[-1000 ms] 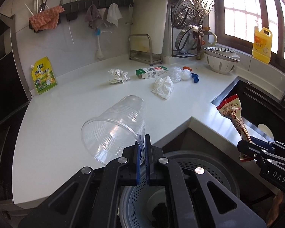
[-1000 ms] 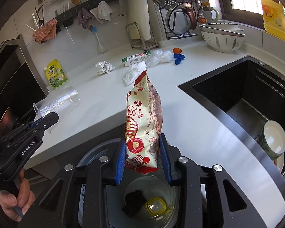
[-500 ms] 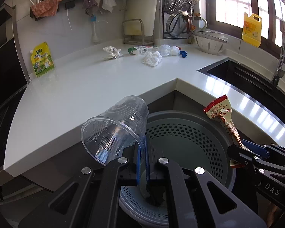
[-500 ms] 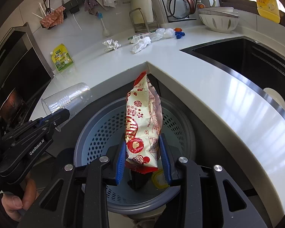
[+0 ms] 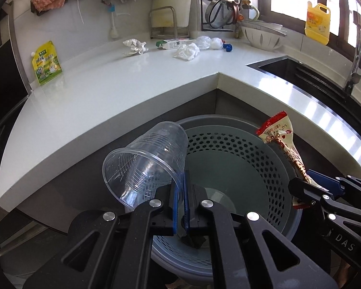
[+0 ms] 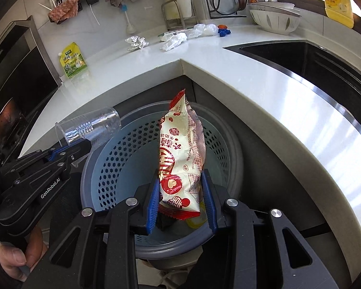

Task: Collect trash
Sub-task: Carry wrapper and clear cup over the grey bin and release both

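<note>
Both hands have sunk from the white surface (image 5: 137, 91) toward the perforated grey bin (image 5: 240, 149). Left gripper (image 5: 179, 200) fingers pinch the clear plastic cup (image 5: 144, 163); right gripper (image 6: 181, 202) fingers clamp the red-and-cream snack wrapper (image 6: 180, 159). Release looks next.

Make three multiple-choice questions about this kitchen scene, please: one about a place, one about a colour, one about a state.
1. Where is the grey perforated plastic bin?
A. on the counter
B. below the counter corner
C. in the sink

2. What colour is the detergent jug by the window?
A. yellow
B. green
C. blue

3. How is the clear plastic cup held by the left gripper?
A. upright
B. upside down
C. on its side

Answers: 1 B, the bin sits under the white countertop edge. 2 A, its body is yellow. 3 C, the shut jaws pinch its rim and the mouth faces the camera.
</note>
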Tool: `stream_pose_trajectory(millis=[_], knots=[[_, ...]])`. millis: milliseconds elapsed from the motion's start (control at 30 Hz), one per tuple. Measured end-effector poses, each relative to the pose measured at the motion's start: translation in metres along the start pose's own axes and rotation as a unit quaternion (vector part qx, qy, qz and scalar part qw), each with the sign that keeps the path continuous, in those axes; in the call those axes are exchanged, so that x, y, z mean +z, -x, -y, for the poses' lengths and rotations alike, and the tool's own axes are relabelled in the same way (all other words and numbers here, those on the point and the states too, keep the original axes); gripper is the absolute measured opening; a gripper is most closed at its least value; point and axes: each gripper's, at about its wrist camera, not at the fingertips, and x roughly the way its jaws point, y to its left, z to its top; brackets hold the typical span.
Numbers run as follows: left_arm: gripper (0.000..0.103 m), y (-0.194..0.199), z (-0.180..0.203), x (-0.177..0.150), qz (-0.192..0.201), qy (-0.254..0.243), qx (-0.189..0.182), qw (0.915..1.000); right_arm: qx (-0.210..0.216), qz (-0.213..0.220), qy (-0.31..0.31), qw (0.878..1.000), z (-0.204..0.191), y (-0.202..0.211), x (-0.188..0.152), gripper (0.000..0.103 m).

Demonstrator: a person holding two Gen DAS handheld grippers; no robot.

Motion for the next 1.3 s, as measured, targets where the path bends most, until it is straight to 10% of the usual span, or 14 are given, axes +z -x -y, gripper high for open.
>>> stream_pose_trajectory(millis=[567,733,967,1300], knots=[[0.008,-0.017,-0.003,-0.007,-0.032,0.008,-0.004,0.9994,-0.008,-0.018,0.012,1.000,-0.002,-0.010,-0.004,0.033],[0.008,-0.019,-0.008,-0.008,-0.037,0.017,-0.001,0.9992,-0.011,-0.001,0.011,1.000,-0.001,-0.003,-0.003,0.061],[0.053,-0.018,-0.015,-0.009,-0.028,0.027,0.013,0.9992,-0.015,0.002,0.010,1.000,0.001,-0.001,-0.001,0.061],[0.064,-0.008,-0.021,-0.007,-0.013,0.030,0.032,0.9989,-0.020,0.007,0.009,1.000,0.000,0.005,0.001,0.063]])
